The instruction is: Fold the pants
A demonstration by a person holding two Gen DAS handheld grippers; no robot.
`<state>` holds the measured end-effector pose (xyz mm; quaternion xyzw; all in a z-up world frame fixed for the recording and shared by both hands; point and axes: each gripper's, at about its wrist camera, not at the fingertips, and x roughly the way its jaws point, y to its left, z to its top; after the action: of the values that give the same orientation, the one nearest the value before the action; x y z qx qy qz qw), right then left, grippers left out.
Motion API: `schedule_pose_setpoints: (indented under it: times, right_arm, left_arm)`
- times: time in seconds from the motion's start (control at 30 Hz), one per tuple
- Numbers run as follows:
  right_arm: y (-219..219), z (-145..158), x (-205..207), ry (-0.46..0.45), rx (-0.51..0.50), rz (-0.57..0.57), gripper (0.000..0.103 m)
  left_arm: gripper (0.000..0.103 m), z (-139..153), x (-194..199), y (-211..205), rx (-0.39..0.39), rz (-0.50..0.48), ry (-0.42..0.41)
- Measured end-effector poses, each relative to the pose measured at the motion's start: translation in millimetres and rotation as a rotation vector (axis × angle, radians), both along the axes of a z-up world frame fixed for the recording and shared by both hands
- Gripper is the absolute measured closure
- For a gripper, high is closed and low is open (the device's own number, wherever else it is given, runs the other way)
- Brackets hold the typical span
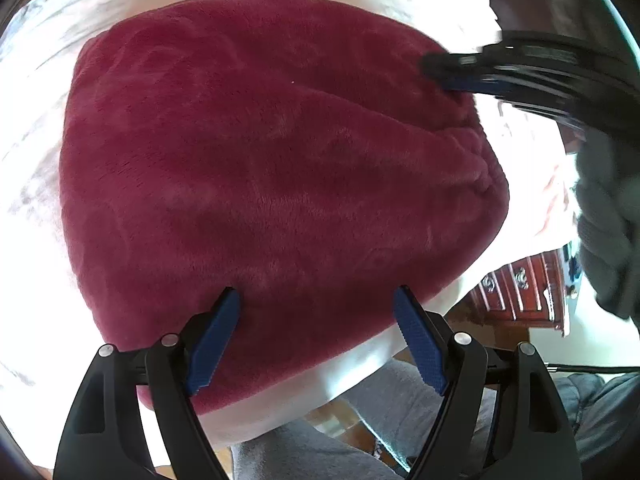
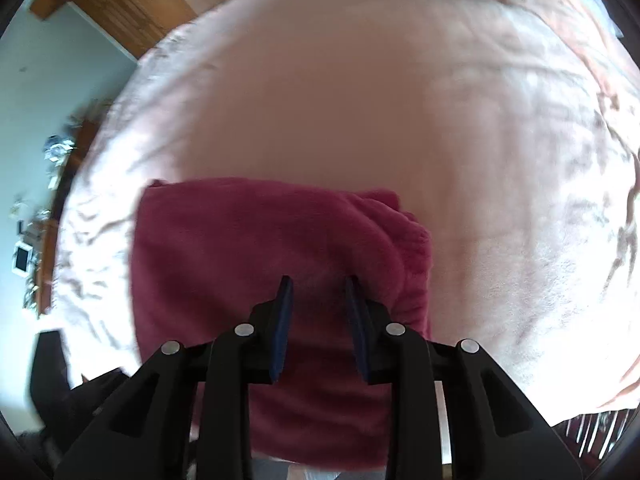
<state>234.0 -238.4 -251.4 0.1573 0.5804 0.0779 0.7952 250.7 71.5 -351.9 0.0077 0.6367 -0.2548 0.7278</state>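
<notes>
Both hand-held grippers, left and right, gape empty over folded pants; press flat, square edges on bed

You stand in a home bedroom: a pink bedspread covers the bed, a wooden headboard behind it, a red-brown dresser nearby.
</notes>
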Motion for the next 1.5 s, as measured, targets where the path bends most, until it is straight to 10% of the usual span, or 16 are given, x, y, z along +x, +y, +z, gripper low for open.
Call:
schedule_pose_setpoints:
  times: [0.37,0.6,0.83,1.0,1.5]
  right_arm:
    - [2,-44,14,0.032,-0.036,-0.068,0.078]
    - [-2,4,-15,-0.041,-0.021,-0.034,0.037]
    - [-22,-3,-42,-0.001,-0.059,-0.087,0.035]
    - [-49,-40,-43,0.095,0.099,-0.163,0.027]
    - [-60,-70,-30,0.138,0.232,-0.177,0.019]
  left_arm:
    - [0.025,12,10,22,-0.025,-0.13,-0.003]
    - [0.025,45,50,69,-0.047,-0.015,-0.062]
    - [0.025,46,99,112,0.0,0.155,-0.097]
    - [0.025,35,116,128,0.001,0.255,-0.07]
    - [0.023,7,126,99,0.055,0.24,-0.035]
